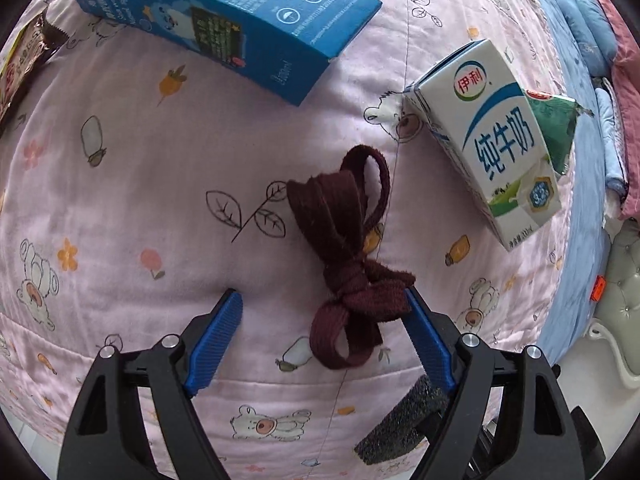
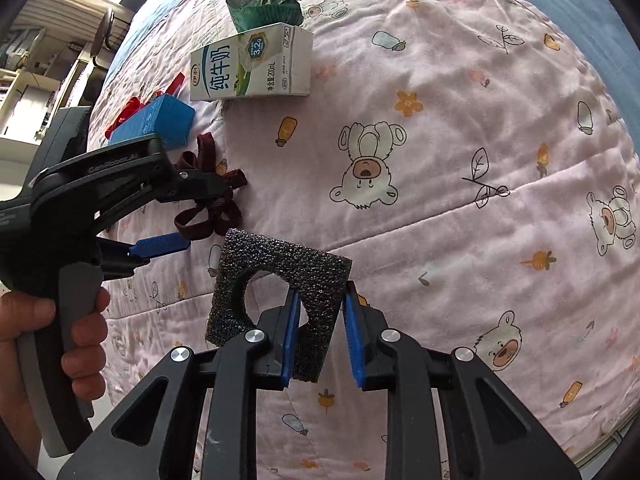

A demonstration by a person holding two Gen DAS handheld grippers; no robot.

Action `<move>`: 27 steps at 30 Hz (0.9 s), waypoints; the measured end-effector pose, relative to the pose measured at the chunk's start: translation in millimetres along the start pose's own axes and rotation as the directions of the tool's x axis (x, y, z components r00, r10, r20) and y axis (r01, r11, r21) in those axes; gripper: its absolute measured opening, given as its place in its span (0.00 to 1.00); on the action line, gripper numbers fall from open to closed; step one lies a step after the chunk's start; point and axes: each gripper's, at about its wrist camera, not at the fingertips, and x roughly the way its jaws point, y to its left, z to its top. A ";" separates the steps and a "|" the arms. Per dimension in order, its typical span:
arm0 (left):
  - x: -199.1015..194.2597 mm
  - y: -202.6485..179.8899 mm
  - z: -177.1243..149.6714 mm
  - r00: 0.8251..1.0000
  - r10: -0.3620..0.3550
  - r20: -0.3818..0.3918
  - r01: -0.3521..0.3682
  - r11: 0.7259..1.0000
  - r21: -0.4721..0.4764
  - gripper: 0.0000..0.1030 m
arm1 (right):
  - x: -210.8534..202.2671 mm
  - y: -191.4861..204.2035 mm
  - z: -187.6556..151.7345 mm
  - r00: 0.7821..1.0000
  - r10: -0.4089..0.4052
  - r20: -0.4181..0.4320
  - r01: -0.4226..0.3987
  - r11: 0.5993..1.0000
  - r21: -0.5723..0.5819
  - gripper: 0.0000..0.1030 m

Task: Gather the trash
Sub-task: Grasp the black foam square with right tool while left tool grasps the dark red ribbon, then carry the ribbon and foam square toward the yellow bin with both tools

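Observation:
A knotted dark maroon ribbon (image 1: 352, 264) lies on the pink bear-print quilt (image 1: 140, 200). My left gripper (image 1: 322, 296) stands open right over it. The knot sits between the blue pads (image 1: 222, 336), close against the right one. In the right wrist view the left gripper (image 2: 208, 216) straddles the same ribbon (image 2: 192, 220). My right gripper (image 2: 320, 292) is shut on a black foam piece (image 2: 280, 264) with a round hole, held just above the quilt (image 2: 440, 160). That foam piece (image 1: 400, 428) also shows at the bottom of the left wrist view.
On the quilt lie a blue box (image 1: 224, 20), a white milk carton (image 1: 492, 140), a green wrapper (image 1: 560, 128) behind it and a brown snack wrapper (image 1: 20, 64) at far left. The bed's edge runs along the right, with a grey chair (image 1: 624, 280) beyond. A hand (image 2: 80, 320) holds the left gripper.

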 end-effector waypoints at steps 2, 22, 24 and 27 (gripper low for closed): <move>4.6 -0.2 2.0 1.000 0.020 -0.006 -0.020 1.000 -0.006 0.77 | -1.0 -2.9 -1.9 1.000 0.002 0.001 -0.002 1.000 0.009 0.21; -55.3 23.6 -52.4 0.999 -0.046 -0.019 0.049 0.973 0.224 0.14 | -32.4 15.3 -31.8 0.999 0.023 0.042 -0.024 0.999 0.025 0.21; -60.0 16.8 -67.9 0.999 -0.049 -0.019 0.052 0.968 0.246 0.14 | -40.7 20.5 -40.4 0.998 0.026 0.056 -0.027 0.999 0.026 0.21; -73.2 23.6 -88.1 0.999 -0.051 -0.010 0.052 0.957 0.287 0.14 | -54.0 29.9 -55.4 0.997 0.024 0.078 -0.027 0.999 0.028 0.21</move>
